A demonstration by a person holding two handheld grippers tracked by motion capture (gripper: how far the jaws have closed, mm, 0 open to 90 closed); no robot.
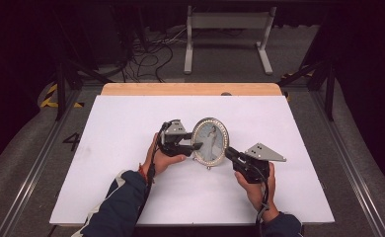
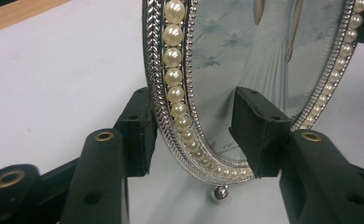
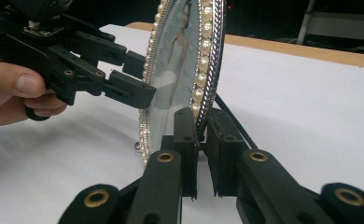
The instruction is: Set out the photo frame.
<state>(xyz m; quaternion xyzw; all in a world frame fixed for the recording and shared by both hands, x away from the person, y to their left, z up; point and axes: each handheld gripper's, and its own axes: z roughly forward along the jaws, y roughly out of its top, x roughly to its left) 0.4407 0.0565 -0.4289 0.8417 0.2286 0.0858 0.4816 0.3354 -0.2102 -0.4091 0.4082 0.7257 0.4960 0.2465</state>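
While the white table bears the oval pearl-rimmed frame upright at centre frame, the right gripper pinches its rim and the left gripper straddles it half-wide, so uneven closing could tip it.
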